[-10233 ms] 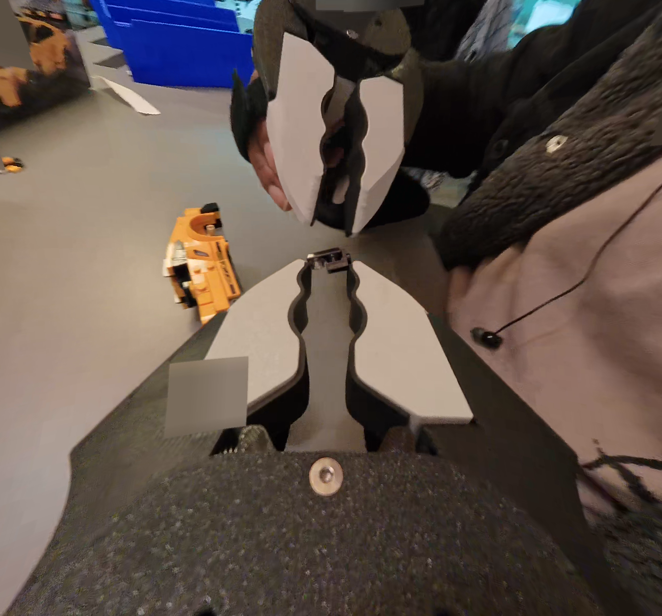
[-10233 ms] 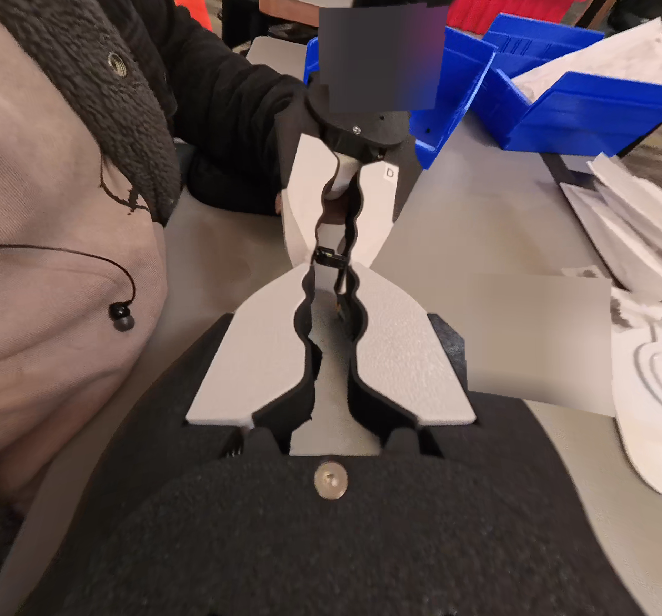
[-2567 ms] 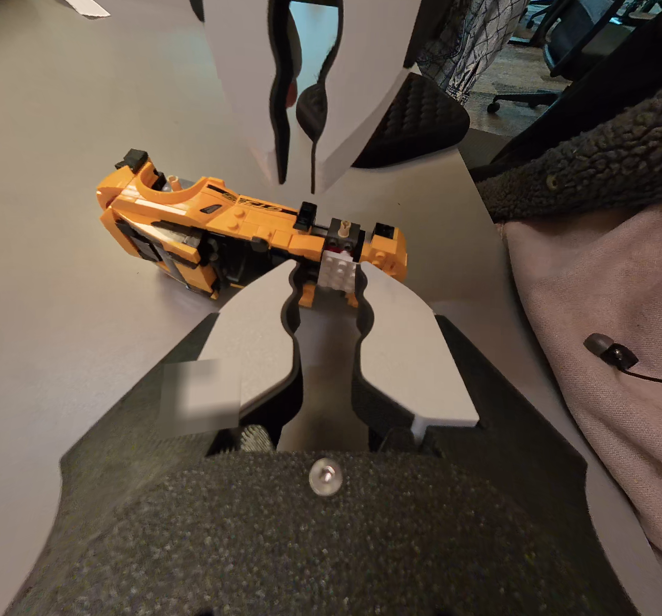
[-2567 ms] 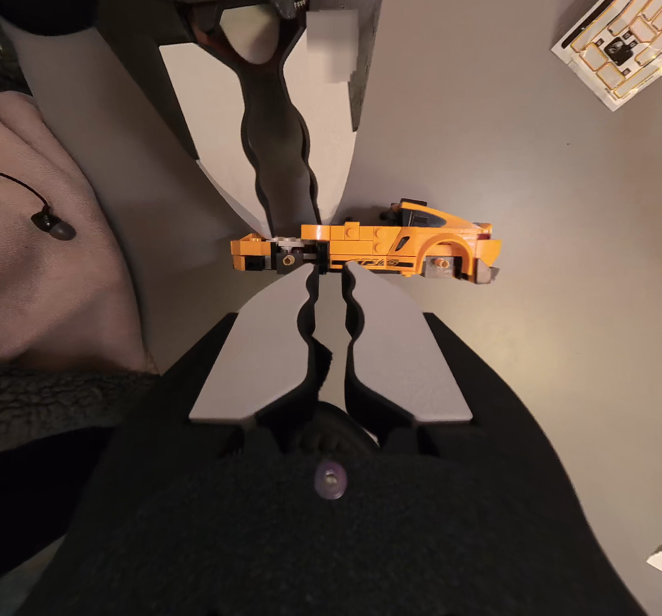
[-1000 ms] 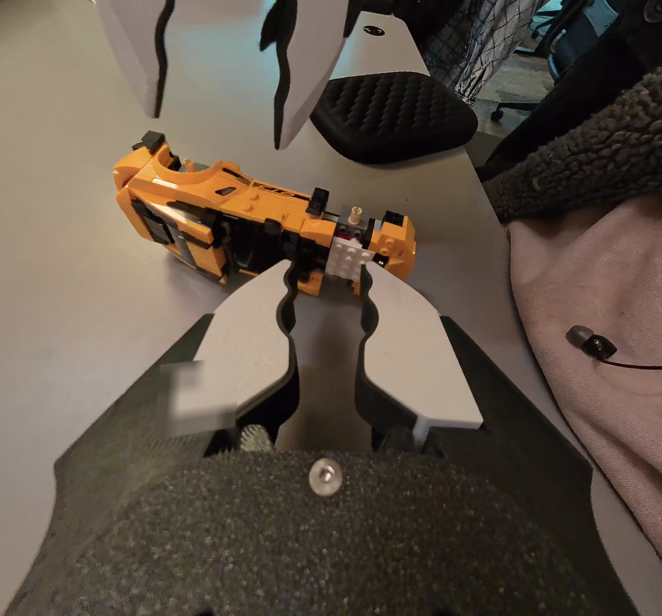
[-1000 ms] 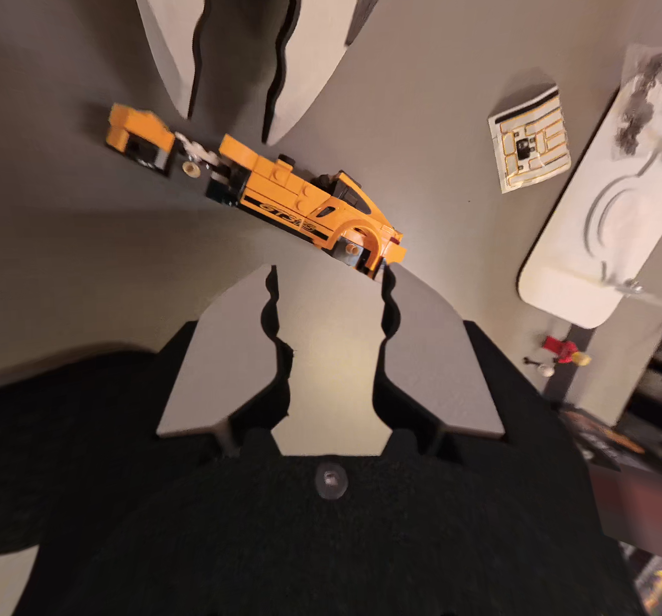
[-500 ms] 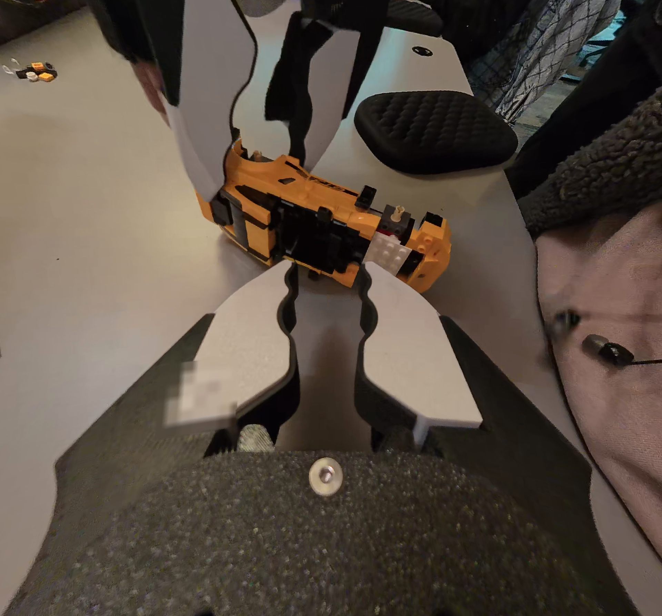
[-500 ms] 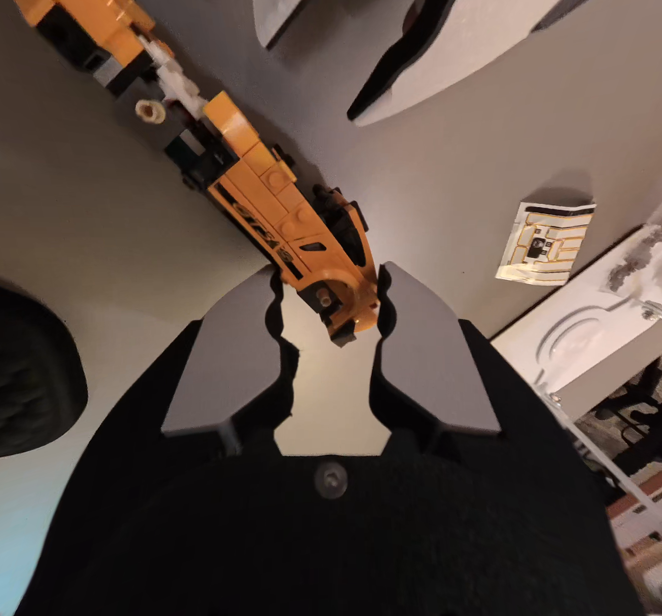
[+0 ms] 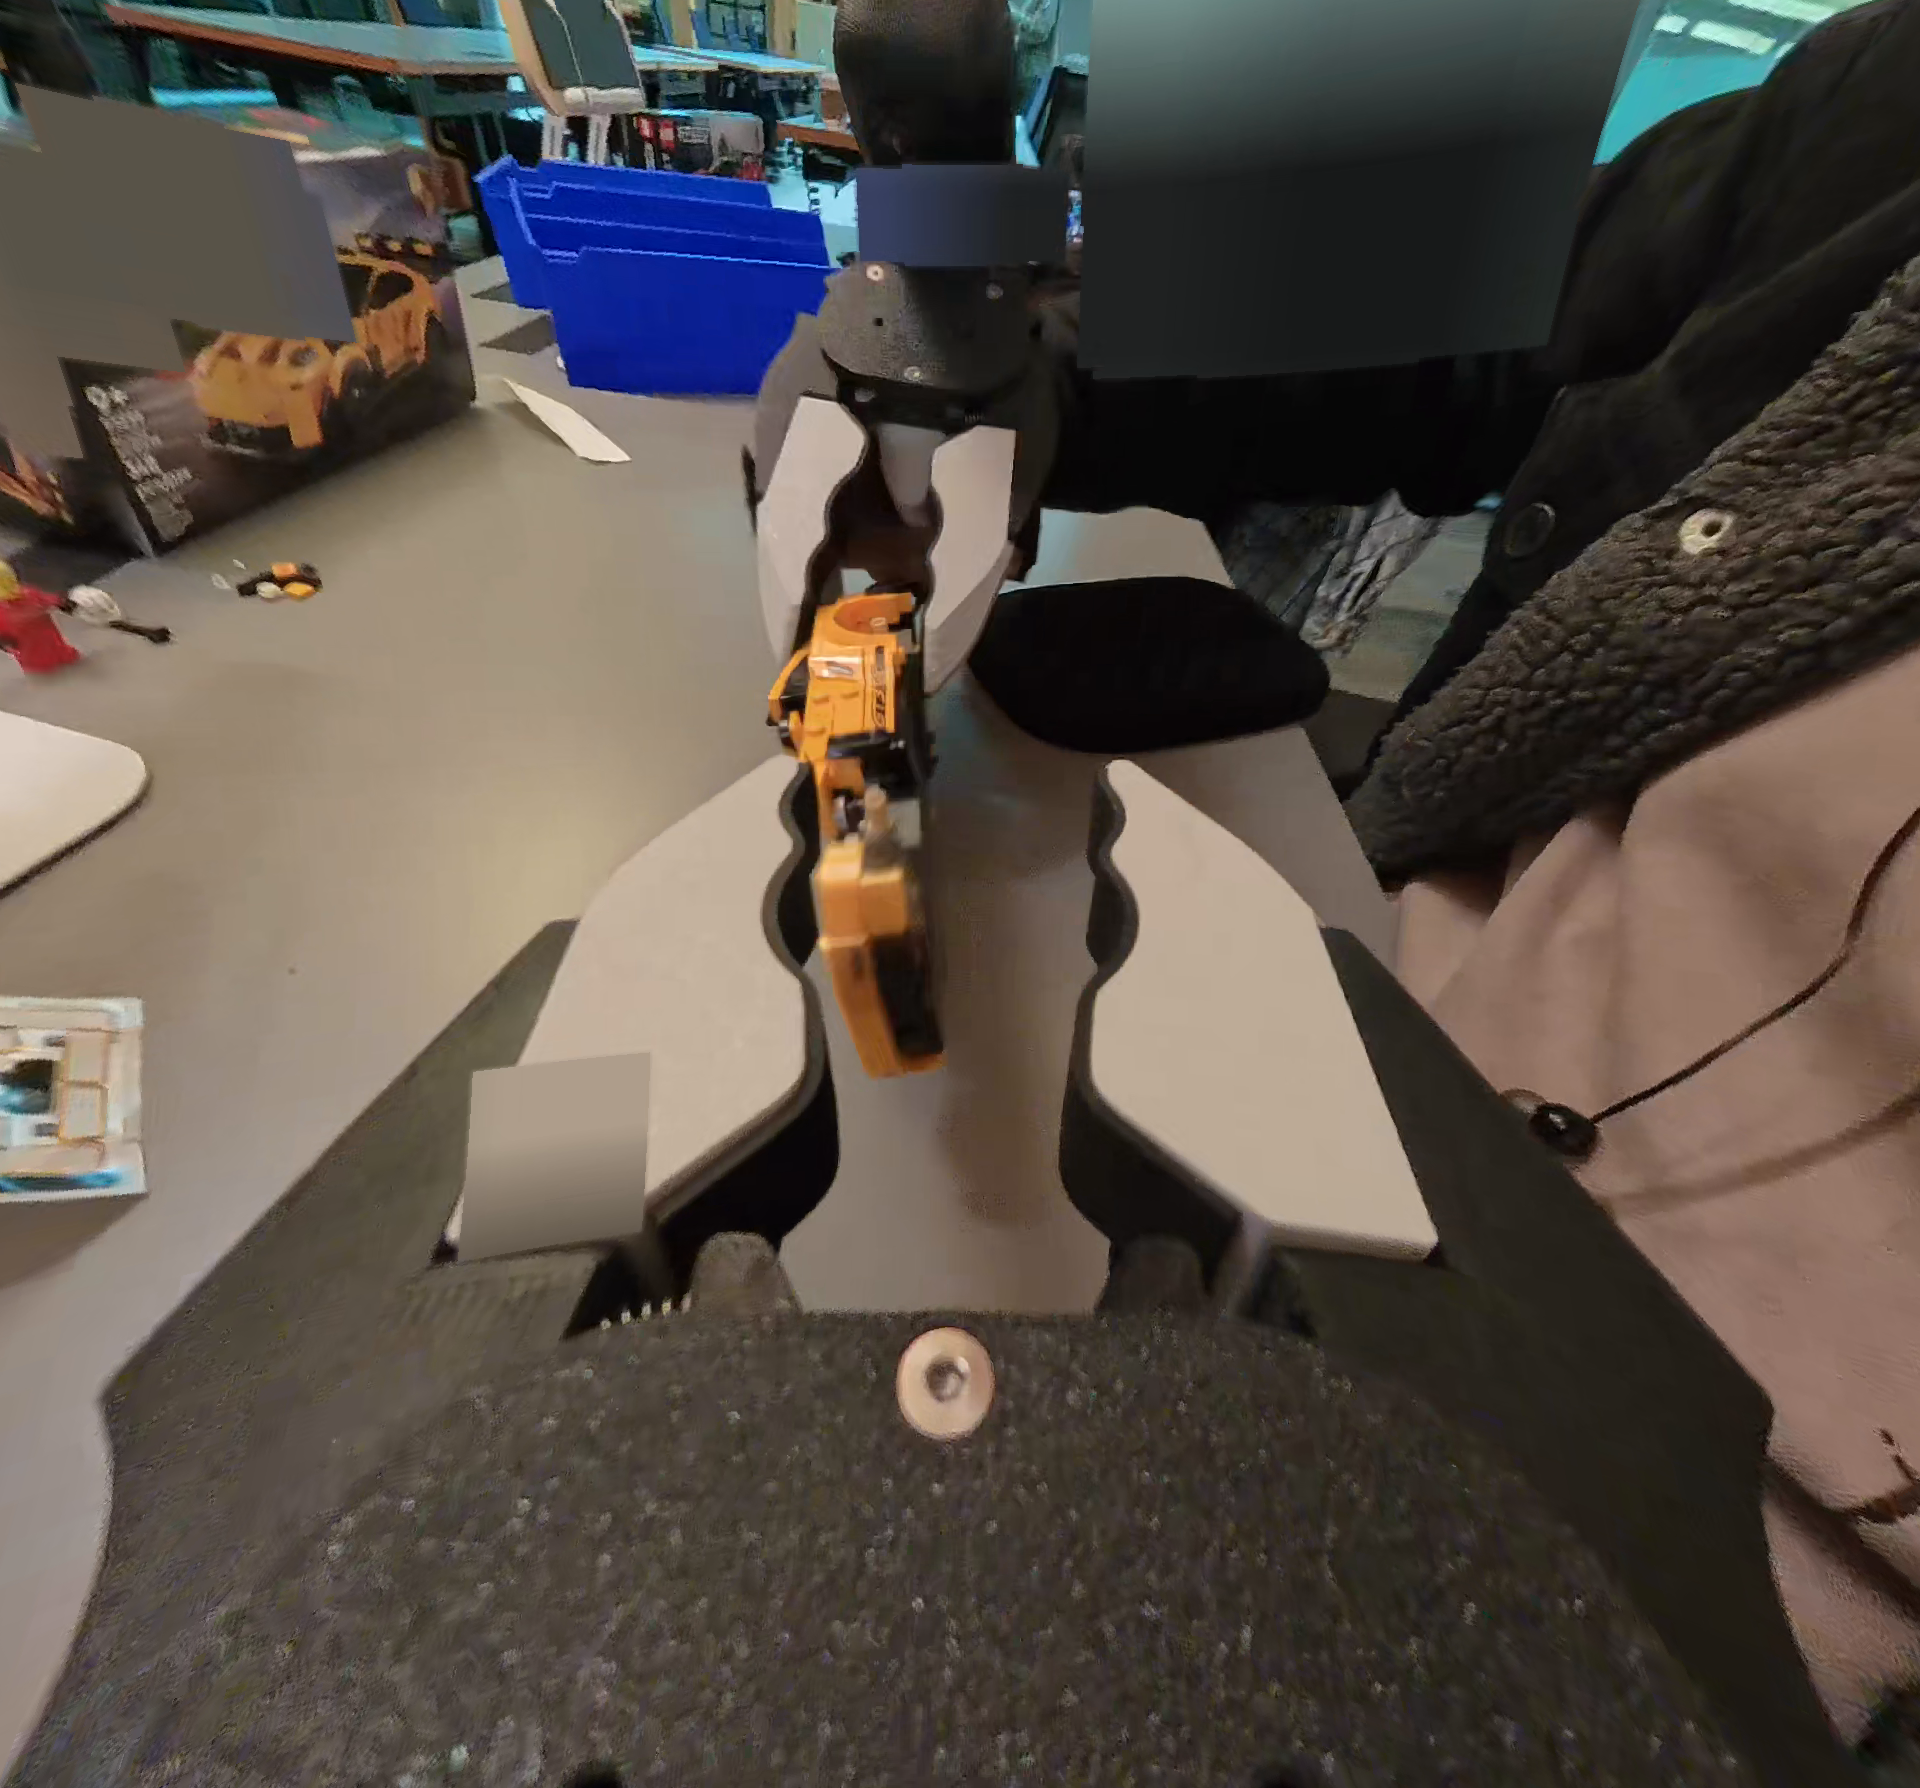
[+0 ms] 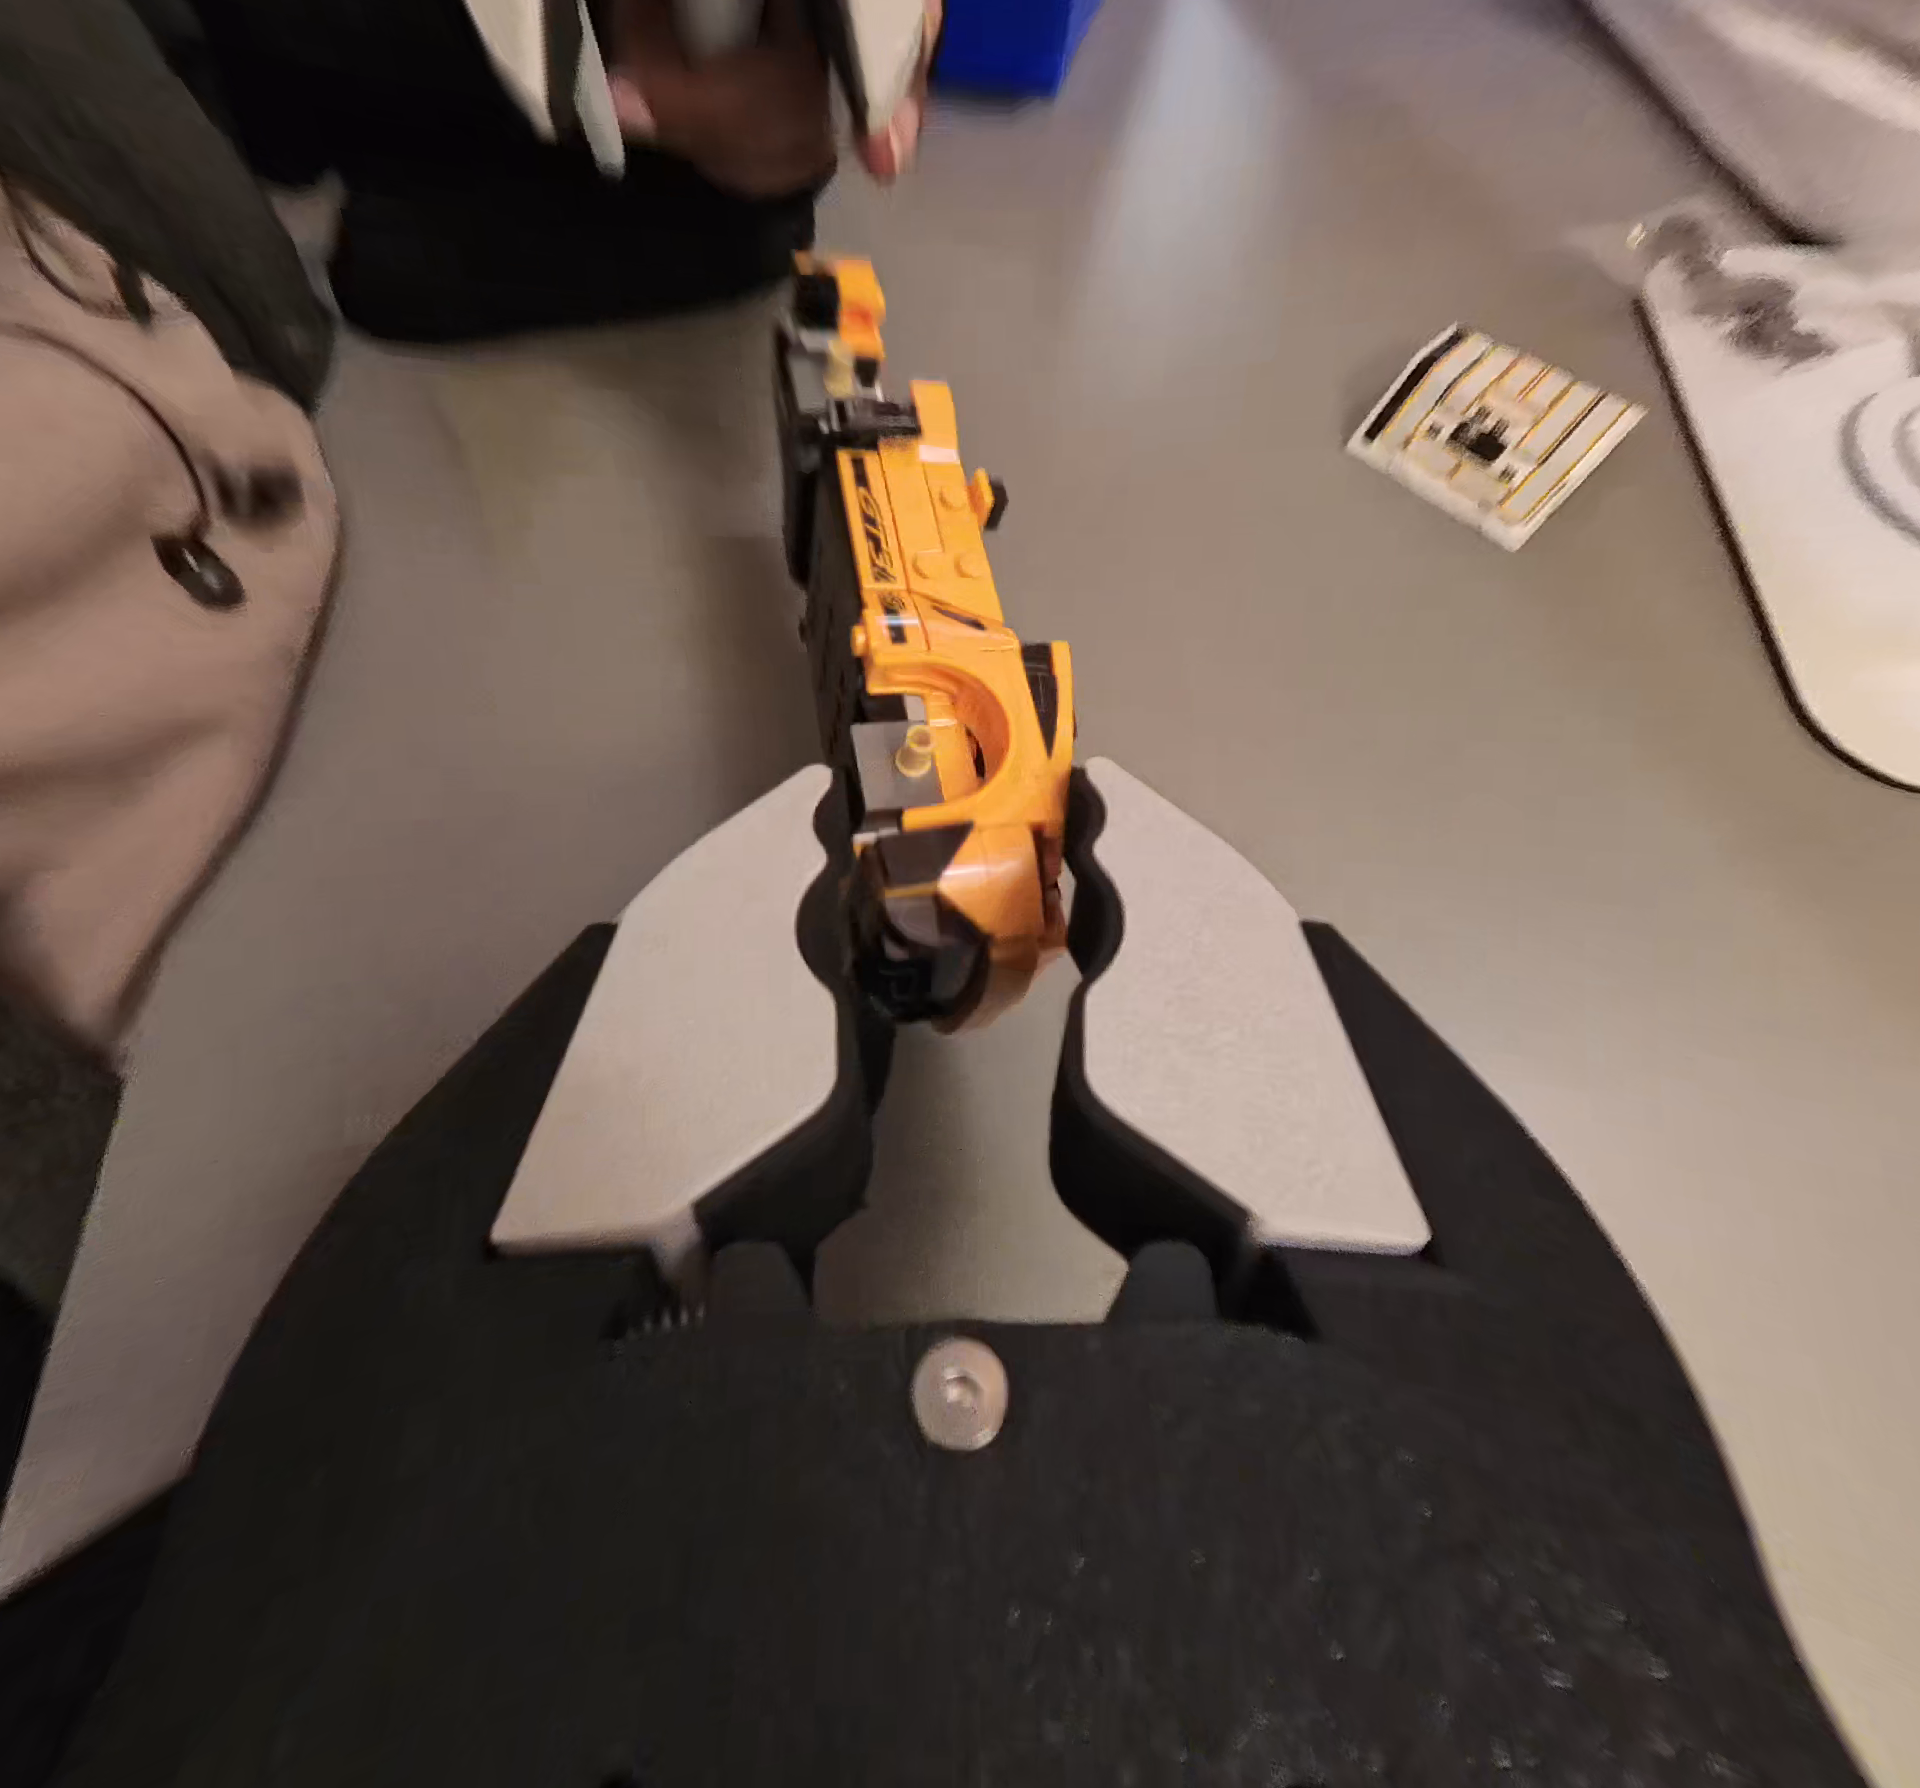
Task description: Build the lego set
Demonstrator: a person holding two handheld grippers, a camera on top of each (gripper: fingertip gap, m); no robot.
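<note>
Car (image 10: 935,658) at frame centre, pinched nose-only by right gripper (image 10: 951,803); left gripper (image 9: 945,855) gapes wide: leverage could snap bricks off.

Orange-and-black lego car (image 10: 935,658), wheel-less, on its side, aloft over the grey table (image 10: 1299,803).

You work at a grey table (image 9: 364,803) with a smooth matte top; overhead light glares off it in the right wrist view. A black padded chair armrest (image 9: 1143,663) sits at its far edge, and a black high-backed chair (image 9: 925,65) stands beyond. Blue plastic bins (image 9: 665,284) rest at the table's back. Behind you lies an open hall with long benches (image 9: 312,45), glazed partitions and teal-tinted daylight.
</note>
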